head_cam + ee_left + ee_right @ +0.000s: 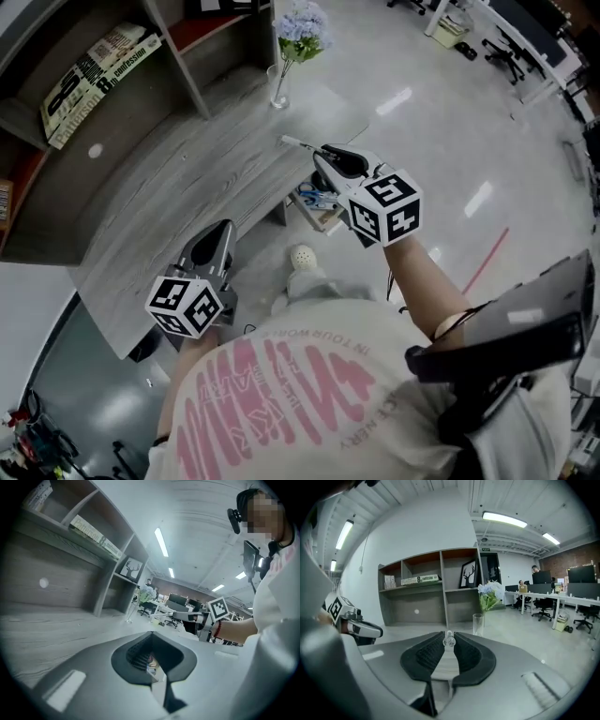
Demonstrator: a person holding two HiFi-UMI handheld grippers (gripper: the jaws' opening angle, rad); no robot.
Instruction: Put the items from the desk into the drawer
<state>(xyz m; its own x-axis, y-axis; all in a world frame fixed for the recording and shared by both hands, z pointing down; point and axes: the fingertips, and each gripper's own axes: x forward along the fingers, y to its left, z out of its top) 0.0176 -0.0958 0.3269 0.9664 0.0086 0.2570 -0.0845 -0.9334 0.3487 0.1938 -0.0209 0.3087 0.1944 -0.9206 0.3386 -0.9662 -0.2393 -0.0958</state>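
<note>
Right gripper view: right hand-held gripper [449,635] clamped on pen [449,642].

the thin white stick [292,142] nipped in the right gripper [319,153] is too small to name. from that gripper's own view only its clear rounded end [449,641] pokes out between the pads. the drawer [323,221] sits mostly hidden under the desk [187,187] edge and behind the gripper, and its blue contents can't be told apart. behind the left gripper [151,633], jaws together, a reddish speck [149,658] is unreadable. the framed print [225,5] is cut by the top edge.
</note>
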